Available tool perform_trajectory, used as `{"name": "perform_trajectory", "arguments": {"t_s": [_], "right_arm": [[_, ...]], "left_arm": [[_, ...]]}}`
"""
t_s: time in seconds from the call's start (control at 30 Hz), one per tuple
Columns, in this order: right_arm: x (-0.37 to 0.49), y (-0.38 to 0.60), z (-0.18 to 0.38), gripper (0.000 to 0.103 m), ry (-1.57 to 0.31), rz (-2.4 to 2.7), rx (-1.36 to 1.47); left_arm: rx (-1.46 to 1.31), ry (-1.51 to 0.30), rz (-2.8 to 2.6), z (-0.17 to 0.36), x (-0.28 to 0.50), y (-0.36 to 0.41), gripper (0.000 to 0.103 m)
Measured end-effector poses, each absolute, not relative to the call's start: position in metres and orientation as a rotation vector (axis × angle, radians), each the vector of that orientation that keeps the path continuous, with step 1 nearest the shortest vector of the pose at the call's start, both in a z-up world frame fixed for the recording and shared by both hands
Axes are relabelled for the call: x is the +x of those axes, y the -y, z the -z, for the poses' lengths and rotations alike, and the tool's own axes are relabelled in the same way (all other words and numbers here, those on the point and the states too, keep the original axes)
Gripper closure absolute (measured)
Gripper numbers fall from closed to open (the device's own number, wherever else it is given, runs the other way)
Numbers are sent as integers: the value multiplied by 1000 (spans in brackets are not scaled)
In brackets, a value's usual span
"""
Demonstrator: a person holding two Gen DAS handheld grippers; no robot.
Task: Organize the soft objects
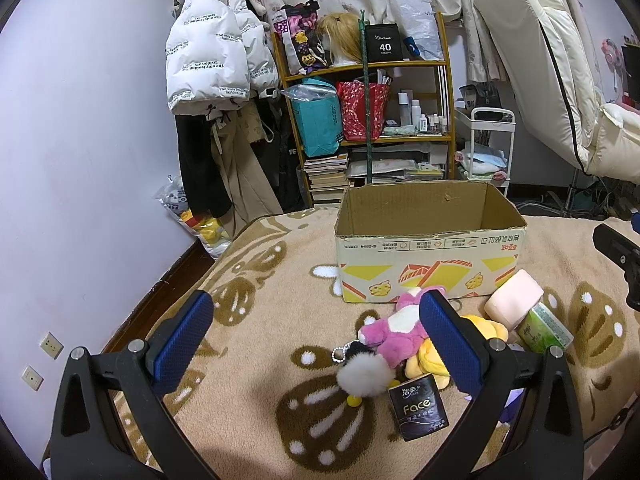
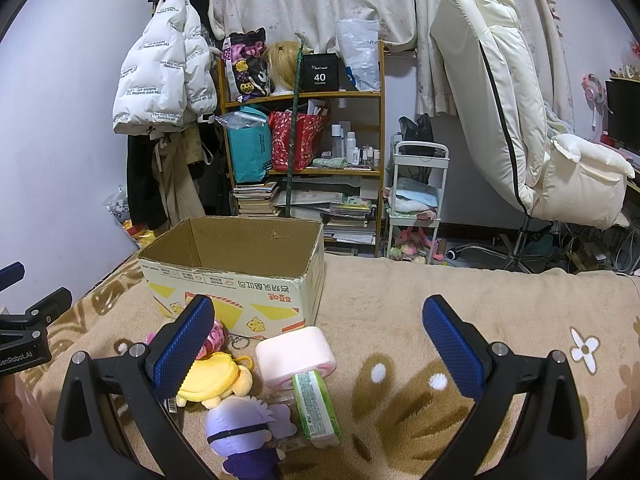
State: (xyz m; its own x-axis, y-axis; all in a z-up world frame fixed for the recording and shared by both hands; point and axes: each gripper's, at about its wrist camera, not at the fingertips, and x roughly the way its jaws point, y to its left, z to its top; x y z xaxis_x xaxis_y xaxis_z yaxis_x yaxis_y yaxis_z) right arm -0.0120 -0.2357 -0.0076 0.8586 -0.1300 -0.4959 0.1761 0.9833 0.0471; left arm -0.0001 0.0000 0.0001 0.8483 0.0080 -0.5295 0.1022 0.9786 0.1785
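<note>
My left hand-held gripper (image 1: 316, 344) spread wide, empty, my right hand-held gripper (image 2: 318, 346) likewise apart, soft toys (image 1: 394, 334) heaped on blanket (image 1: 260, 360) lower centre, just before open cardboard box (image 1: 428, 240).

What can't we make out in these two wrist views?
- Box floor: both views, hidden by its front wall.
- Purple doll: right view, lower body cut off by the bottom edge; left view, almost wholly behind the left claw.
- Pink plush: right view, mostly behind a finger of the right claw.
- Green pack label: too small to read.
</note>
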Motion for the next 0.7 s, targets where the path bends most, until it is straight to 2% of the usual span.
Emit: {"name": "perform_trajectory", "arguments": {"t_s": [0.7], "right_arm": [[-12,236,7,0,-512,161,91]], "left_arm": [[207,-556,50,0,0,0,1]]}}
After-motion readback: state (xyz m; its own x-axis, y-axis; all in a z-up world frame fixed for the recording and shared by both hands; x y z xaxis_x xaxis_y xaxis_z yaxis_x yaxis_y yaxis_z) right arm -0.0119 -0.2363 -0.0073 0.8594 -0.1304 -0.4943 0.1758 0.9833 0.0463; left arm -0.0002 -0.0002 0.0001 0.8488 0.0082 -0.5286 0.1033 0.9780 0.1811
